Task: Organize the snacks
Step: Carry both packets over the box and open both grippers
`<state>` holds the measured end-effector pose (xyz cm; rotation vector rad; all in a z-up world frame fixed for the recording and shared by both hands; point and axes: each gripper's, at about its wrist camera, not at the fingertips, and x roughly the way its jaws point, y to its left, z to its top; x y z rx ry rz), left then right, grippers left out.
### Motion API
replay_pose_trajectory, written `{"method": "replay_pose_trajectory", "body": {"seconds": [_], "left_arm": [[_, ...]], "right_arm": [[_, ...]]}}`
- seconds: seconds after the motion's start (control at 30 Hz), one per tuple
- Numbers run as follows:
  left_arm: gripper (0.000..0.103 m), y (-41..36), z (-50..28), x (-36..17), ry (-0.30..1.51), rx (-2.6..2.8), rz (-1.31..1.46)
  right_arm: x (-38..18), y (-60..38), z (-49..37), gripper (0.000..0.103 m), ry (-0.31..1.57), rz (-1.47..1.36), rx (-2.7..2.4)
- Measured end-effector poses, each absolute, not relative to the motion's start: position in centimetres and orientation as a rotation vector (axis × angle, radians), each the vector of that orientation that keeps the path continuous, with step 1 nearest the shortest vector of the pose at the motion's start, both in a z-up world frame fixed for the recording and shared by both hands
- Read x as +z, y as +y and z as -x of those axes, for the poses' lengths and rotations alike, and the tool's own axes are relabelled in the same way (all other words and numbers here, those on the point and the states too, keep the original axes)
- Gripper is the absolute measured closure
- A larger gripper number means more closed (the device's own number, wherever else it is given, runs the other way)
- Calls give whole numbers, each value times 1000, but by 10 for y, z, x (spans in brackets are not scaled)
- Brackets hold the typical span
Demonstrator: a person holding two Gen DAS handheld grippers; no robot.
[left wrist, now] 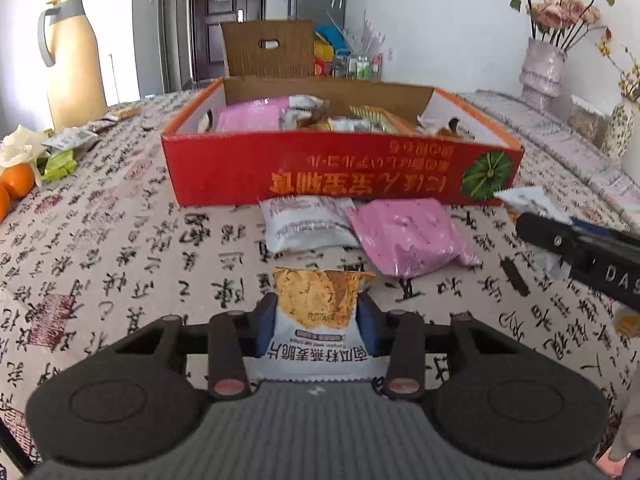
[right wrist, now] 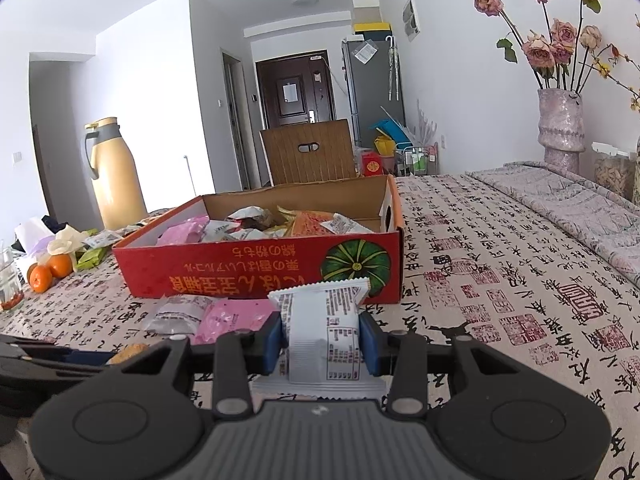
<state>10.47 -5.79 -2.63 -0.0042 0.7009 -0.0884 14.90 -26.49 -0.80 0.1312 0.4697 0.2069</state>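
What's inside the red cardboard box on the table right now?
The red box holds a loose pile of snack packets: a pink packet, several white ones and an orange one. Whatever lies under that pile, and the box floor, is covered.

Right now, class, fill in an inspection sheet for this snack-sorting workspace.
Surface: calligraphy-print tablecloth.
Job's things: red cardboard box part-filled with packets; pink packet and grey packet lie before it.
Clutter: oranges, green packets, thermos, flower vase.
Tools: left tool shut on oat crisp packet; right tool shut on white packet.
Cables: nothing seen.
Surroundings: chair, door.
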Motion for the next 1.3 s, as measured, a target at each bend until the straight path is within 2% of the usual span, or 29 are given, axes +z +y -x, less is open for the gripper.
{"method": "replay_pose_trajectory", "body": {"seconds": [0.37,0.8,1.03,1.3], "left_arm": [[61,-53,-111,26,530,-82,9],[61,-59,-175,73,418,-46,-13],[61,-52,-227,77,427,5,18],[61,-40,-266,51,455,50,60]], "right_arm": [[11,-261,-161,64,418,-117,215],[60,-249,-229,64,314,-87,219],[67,-234,-286,64,331,-99,220],[35,-224,-326,64,390,-119,207]]}}
